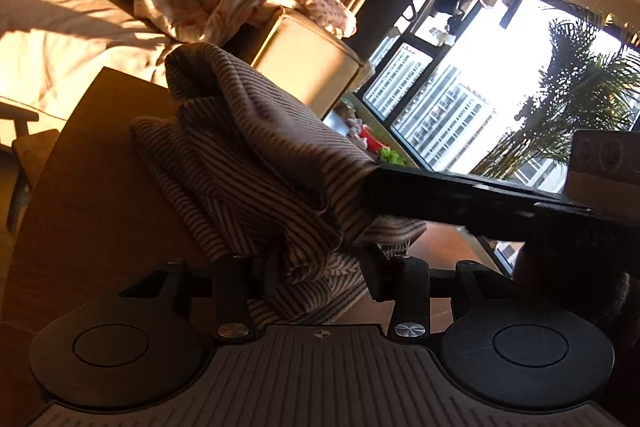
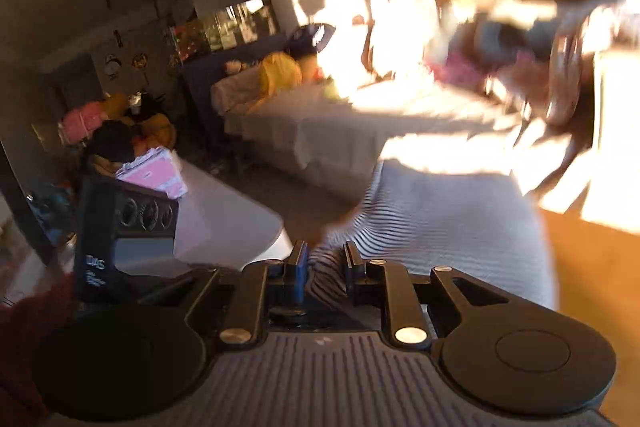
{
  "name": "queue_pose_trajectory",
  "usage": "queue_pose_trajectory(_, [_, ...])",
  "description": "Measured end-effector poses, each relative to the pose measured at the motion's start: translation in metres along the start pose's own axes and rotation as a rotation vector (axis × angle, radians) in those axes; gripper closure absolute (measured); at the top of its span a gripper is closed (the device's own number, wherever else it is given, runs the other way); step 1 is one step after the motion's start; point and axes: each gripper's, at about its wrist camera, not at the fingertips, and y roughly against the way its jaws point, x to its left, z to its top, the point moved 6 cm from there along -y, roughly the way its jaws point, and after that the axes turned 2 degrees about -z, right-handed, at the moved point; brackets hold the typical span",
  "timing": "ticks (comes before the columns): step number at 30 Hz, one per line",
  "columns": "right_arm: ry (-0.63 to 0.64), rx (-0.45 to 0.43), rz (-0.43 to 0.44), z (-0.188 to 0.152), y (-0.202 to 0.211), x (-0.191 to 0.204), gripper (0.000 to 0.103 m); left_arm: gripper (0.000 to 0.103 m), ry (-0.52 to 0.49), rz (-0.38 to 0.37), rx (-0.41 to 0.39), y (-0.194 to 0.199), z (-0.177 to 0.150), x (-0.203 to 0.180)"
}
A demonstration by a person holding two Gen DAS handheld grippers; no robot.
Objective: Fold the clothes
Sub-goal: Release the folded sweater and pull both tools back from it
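Observation:
A brown and white striped garment (image 1: 256,163) lies bunched and partly lifted over a wooden table (image 1: 92,187). My left gripper (image 1: 316,267) is shut on a fold of it at the near edge. My right gripper (image 2: 326,267) is shut on the same striped garment (image 2: 440,211), which spreads away to the right in the blurred right wrist view. The right gripper's black body (image 1: 500,203) reaches in from the right in the left wrist view and touches the cloth's raised end.
A sofa (image 1: 72,27) with a floral blanket (image 1: 248,3) and cushions lies behind the table. A large window (image 1: 460,99) and a palm plant (image 1: 580,79) are at the right. A white table (image 2: 224,223) and cluttered shelves (image 2: 120,131) show in the right wrist view.

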Motion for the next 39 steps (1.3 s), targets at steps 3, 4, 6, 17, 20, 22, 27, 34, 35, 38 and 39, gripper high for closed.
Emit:
queue_pose_trajectory(3, [-0.107,0.061,0.058,-0.008,-0.027,-0.012,0.093,0.055,-0.045,0.031,0.012,-0.002,-0.004,-0.004])
queue_pose_trajectory(4, [-0.107,0.064,0.052,-0.010,-0.031,-0.013,0.096,0.055,-0.058,0.042,0.015,-0.003,-0.006,-0.005])
queue_pose_trajectory(6, [-0.098,0.065,0.048,-0.011,-0.033,-0.013,0.096,0.051,-0.063,0.042,0.015,-0.001,-0.006,-0.006])
queue_pose_trajectory(17, [0.087,-0.168,-0.248,-0.002,0.013,-0.033,0.043,0.040,-0.022,0.009,-0.002,-0.001,-0.007,-0.003])
queue_pose_trajectory(20, [0.206,-0.066,-0.374,-0.025,-0.010,-0.043,0.042,0.039,-0.030,0.018,-0.006,-0.004,-0.009,-0.004])
queue_pose_trajectory(22, [0.227,-0.070,-0.401,-0.034,-0.016,-0.044,0.042,0.041,-0.050,0.057,-0.012,-0.004,-0.010,-0.005])
queue_pose_trajectory(27, [0.103,-0.104,-0.360,-0.031,0.005,-0.046,0.007,0.028,-0.026,0.089,-0.065,0.002,-0.016,-0.014])
queue_pose_trajectory(34, [-0.086,-0.132,-0.420,-0.073,0.057,-0.073,0.000,0.002,0.009,0.302,-0.070,0.001,-0.044,-0.048])
queue_pose_trajectory(35, [-0.121,-0.113,-0.437,-0.082,0.064,-0.080,0.000,0.000,0.001,0.344,-0.067,0.001,-0.048,-0.053])
queue_pose_trajectory(38, [-0.203,-0.026,-0.526,-0.108,0.083,-0.098,0.000,0.000,-0.034,0.487,-0.050,0.000,-0.059,-0.070])
queue_pose_trajectory(39, [-0.191,-0.014,-0.563,-0.113,0.089,-0.099,0.000,0.000,-0.048,0.537,-0.040,-0.002,-0.062,-0.074])
